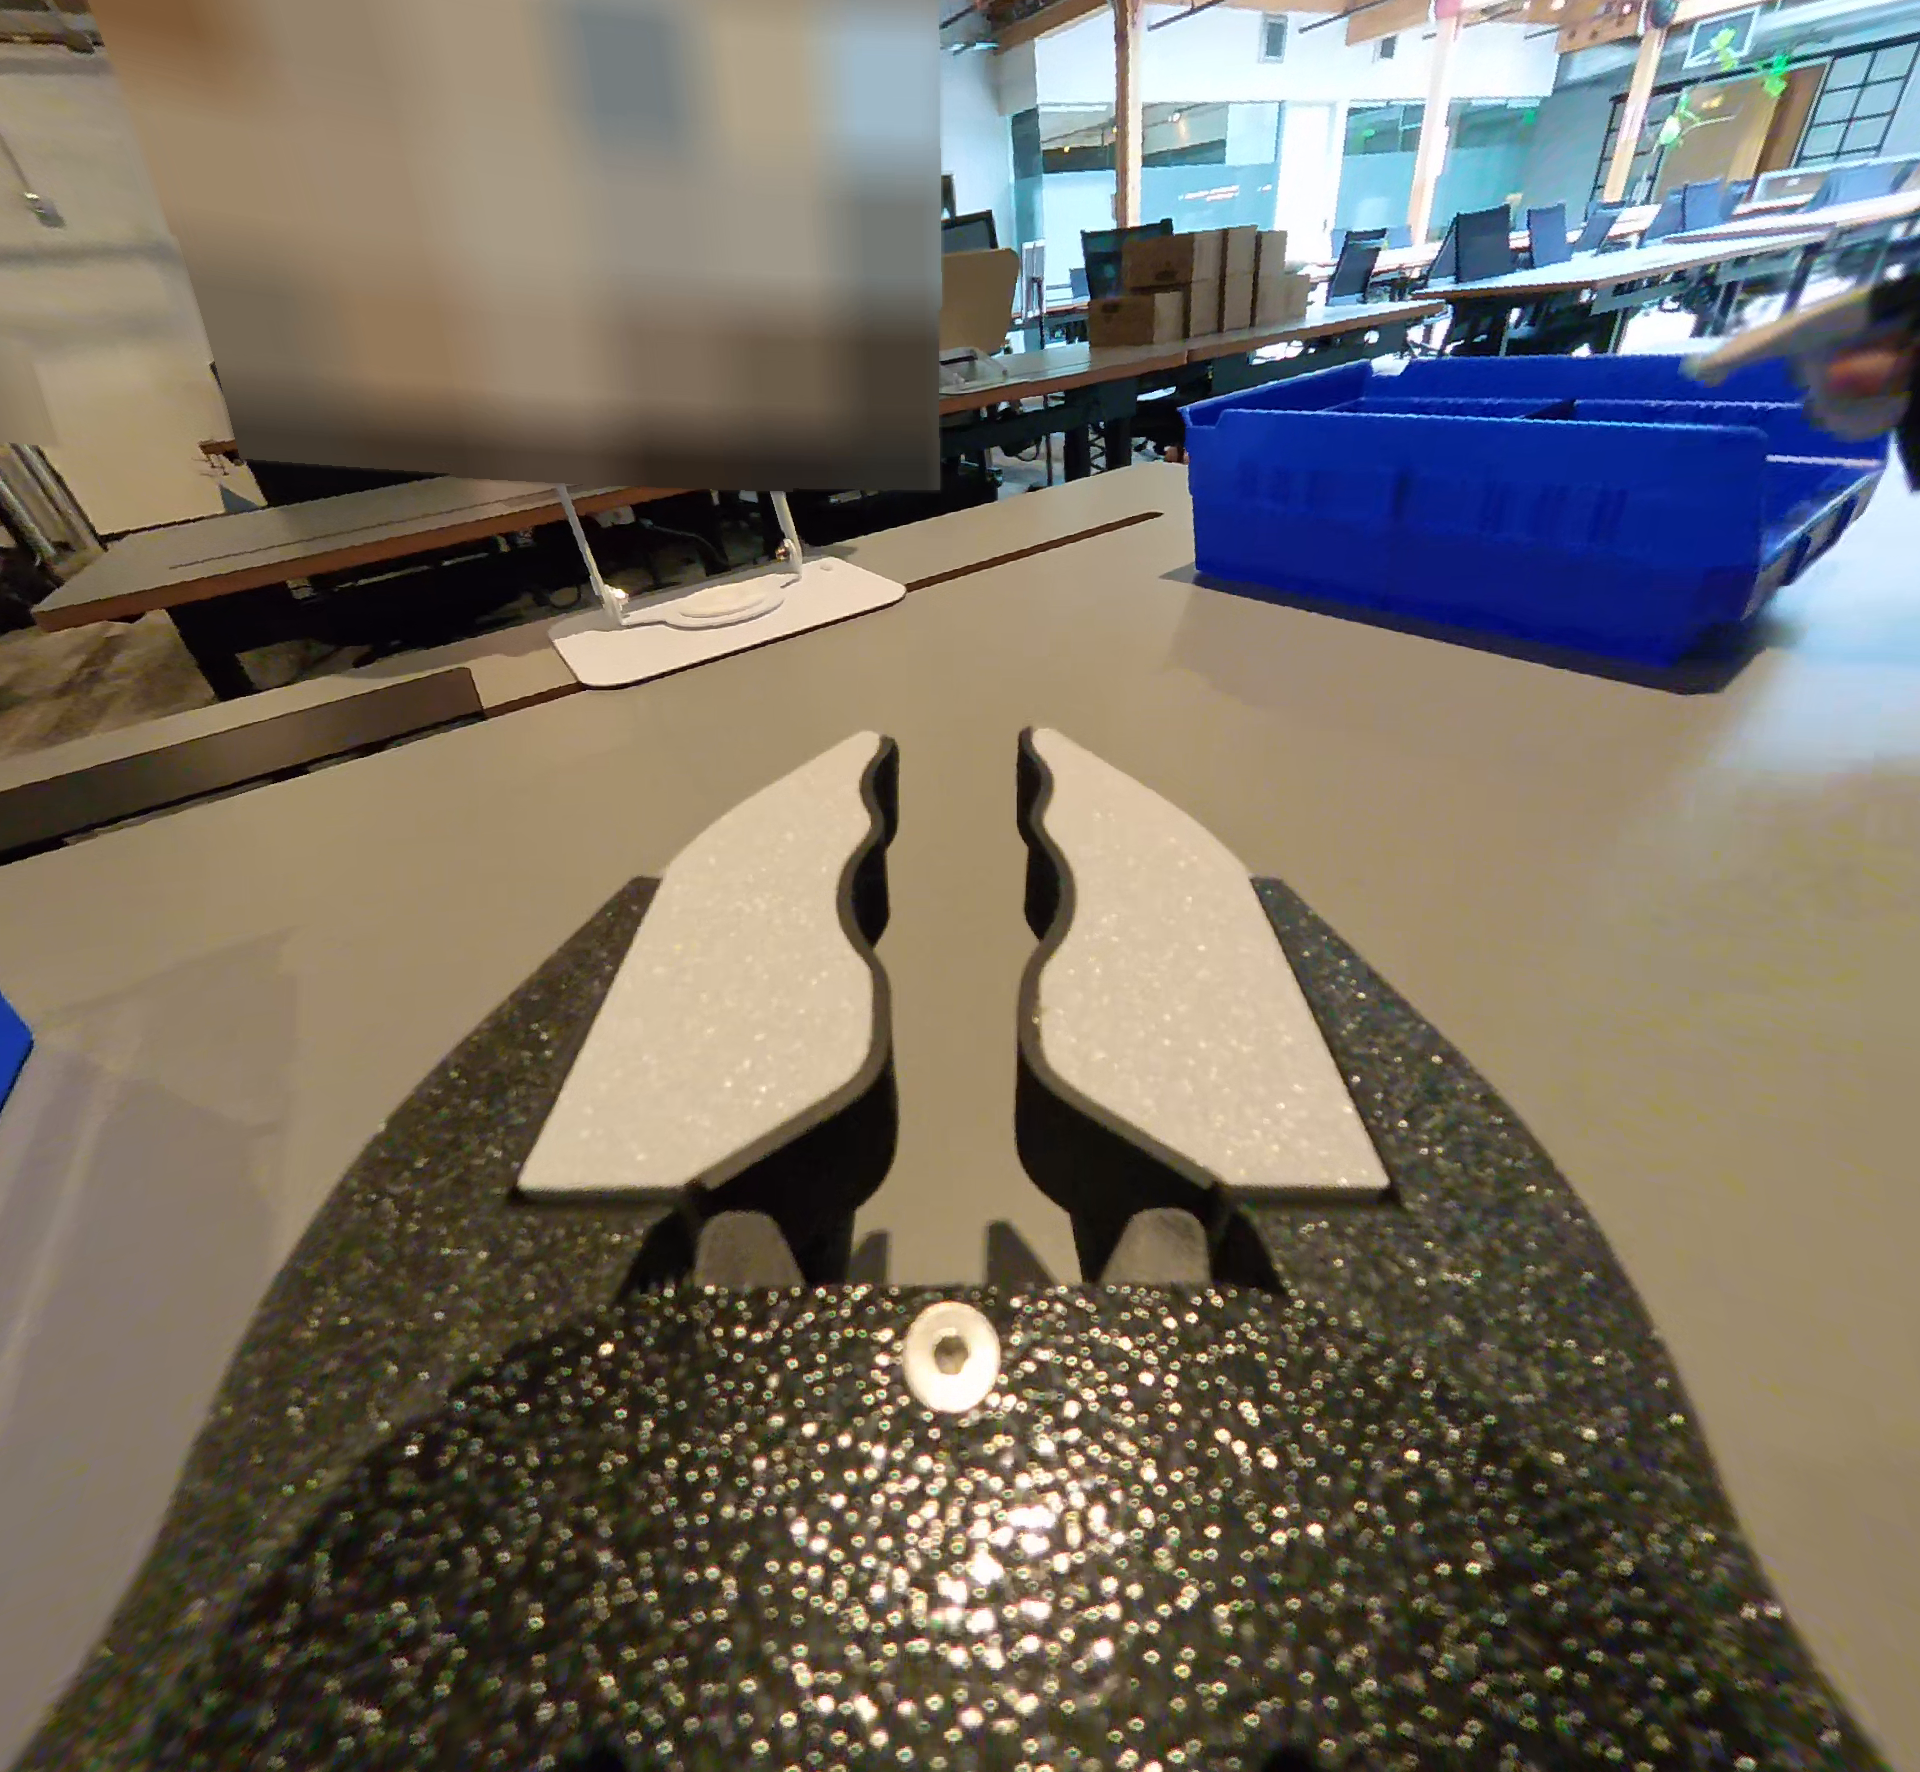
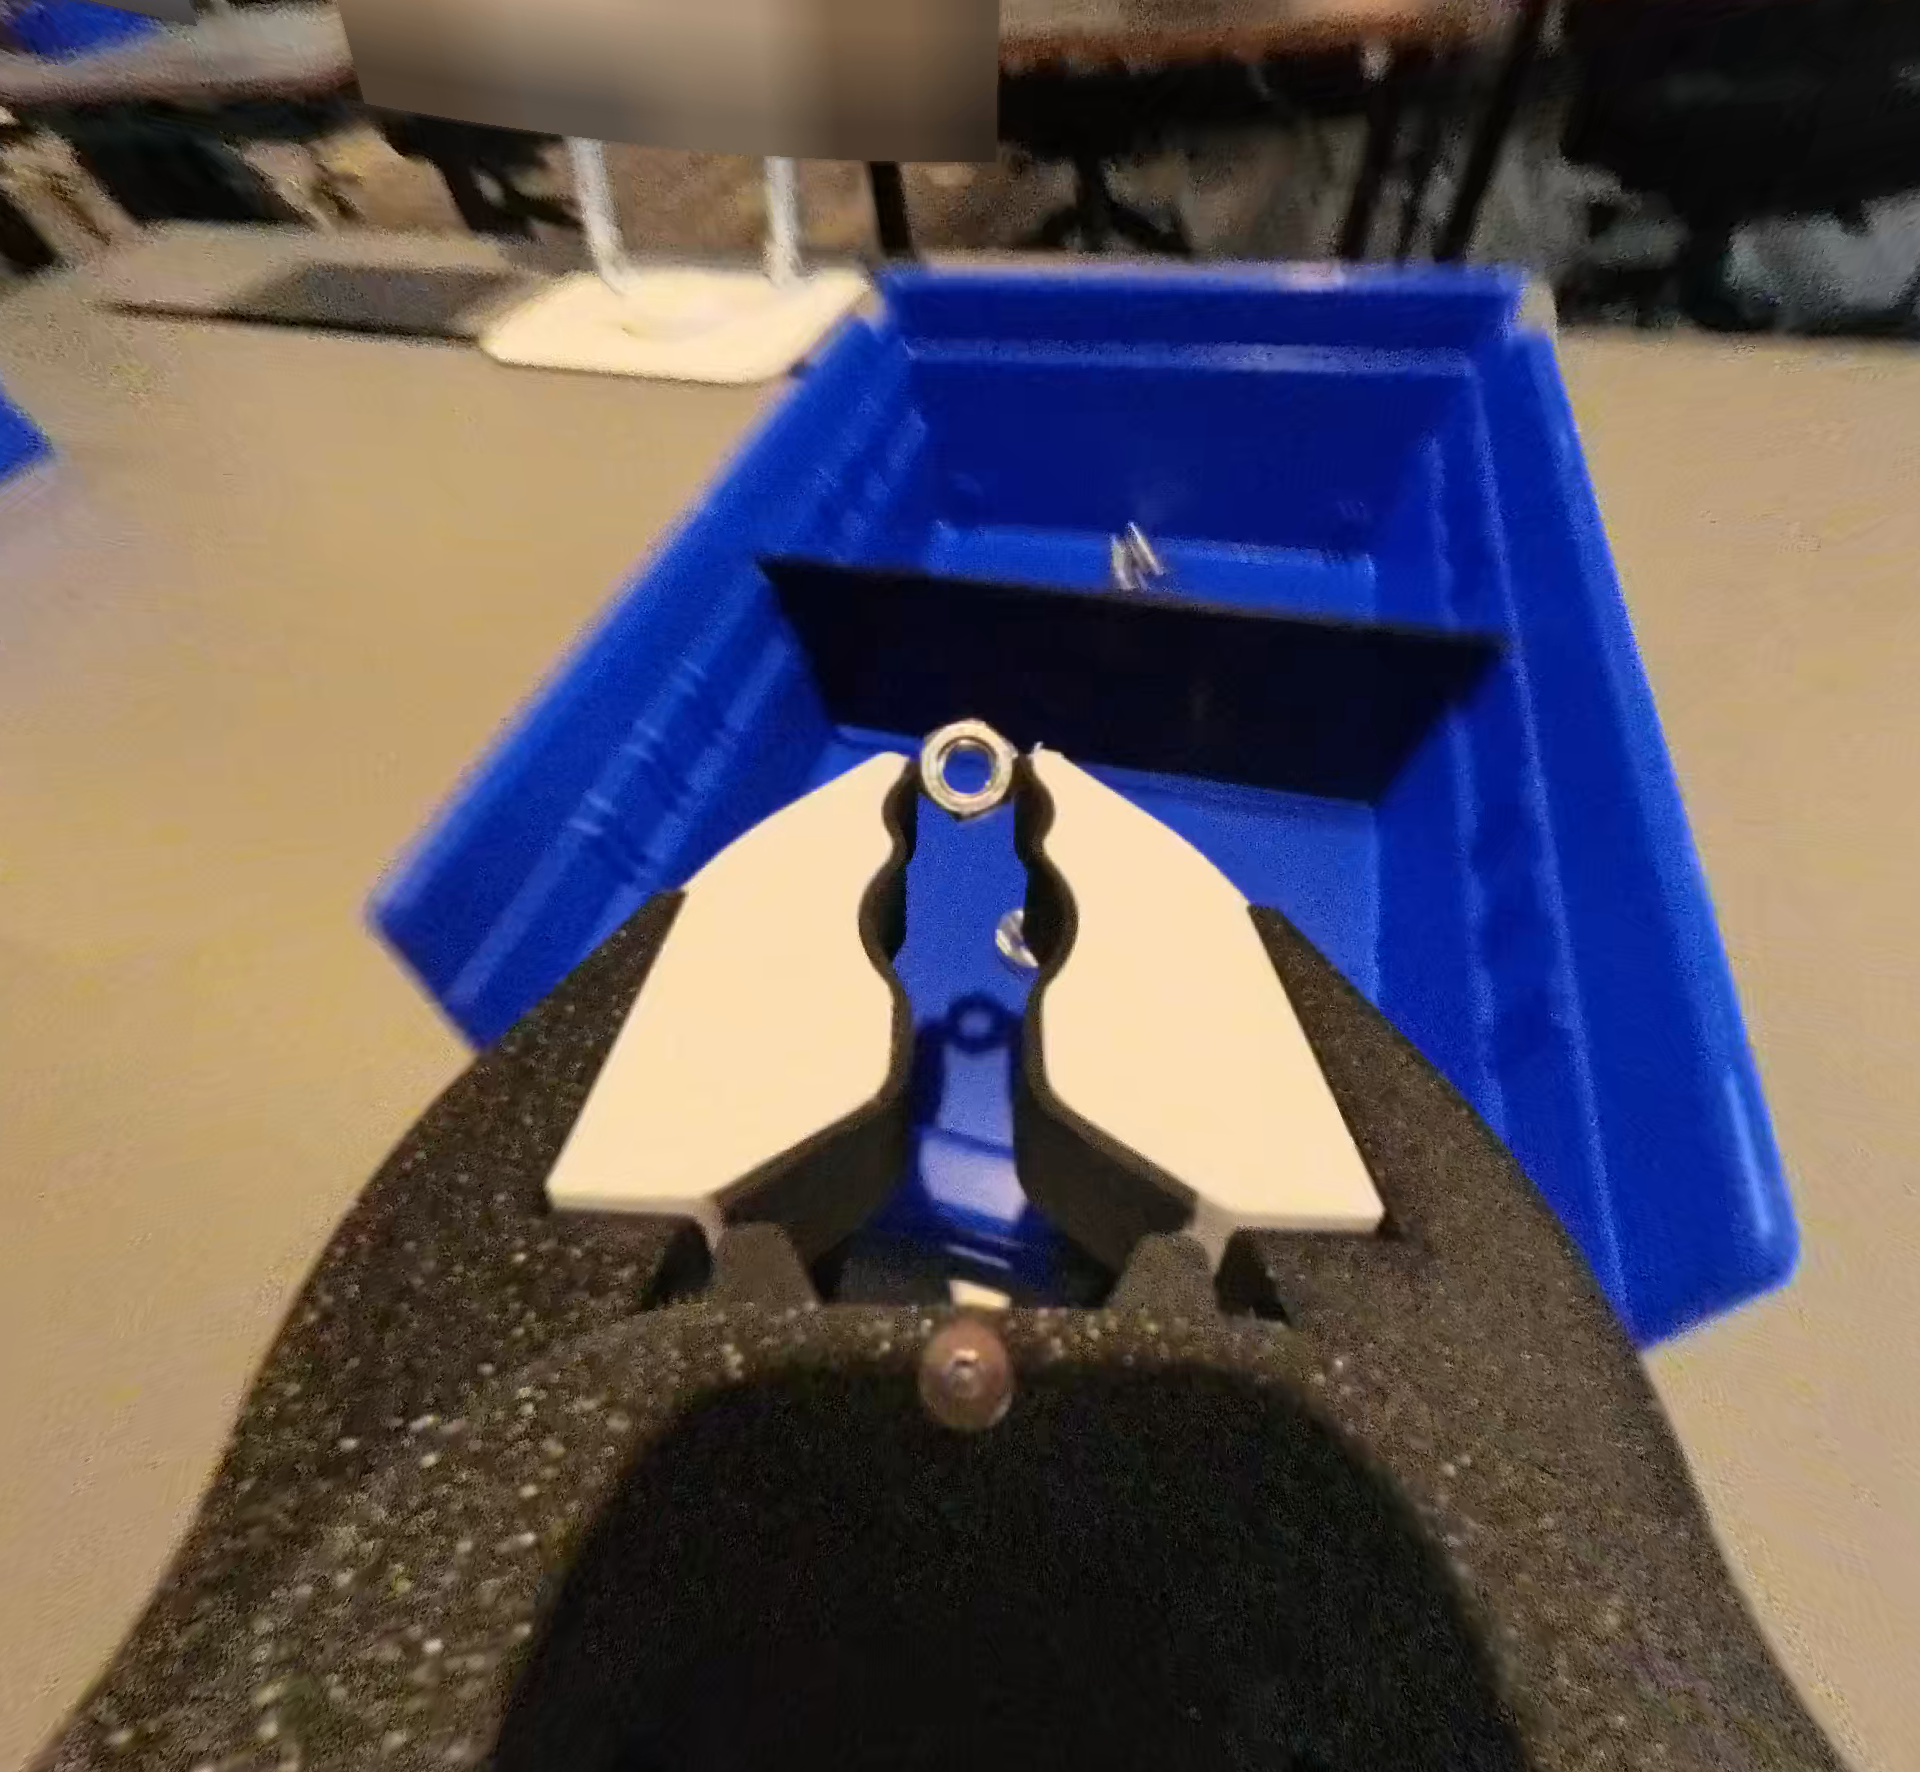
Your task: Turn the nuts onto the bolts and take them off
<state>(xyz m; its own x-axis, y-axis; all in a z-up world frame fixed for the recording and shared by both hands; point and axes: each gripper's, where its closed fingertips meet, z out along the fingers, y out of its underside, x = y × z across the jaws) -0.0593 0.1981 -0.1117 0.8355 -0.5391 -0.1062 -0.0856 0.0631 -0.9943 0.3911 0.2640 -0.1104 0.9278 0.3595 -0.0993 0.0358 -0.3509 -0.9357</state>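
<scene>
My right gripper is shut on a silver hex nut and holds it at its fingertips above the near compartment of a blue bin. Another small silver piece lies on the bin floor below, partly hidden by my right finger. A small metal part lies in the far compartment behind a dark divider. My left gripper is open and empty, low over the grey table. The blue bin stands at the right in the left wrist view, with the right gripper's edge above it.
A white stand base sits at the table's far edge, also in the right wrist view. A blue corner shows at the left edge. Office desks and chairs fill the background. Tip to tip, the grippers are about 45 centimeters apart.
</scene>
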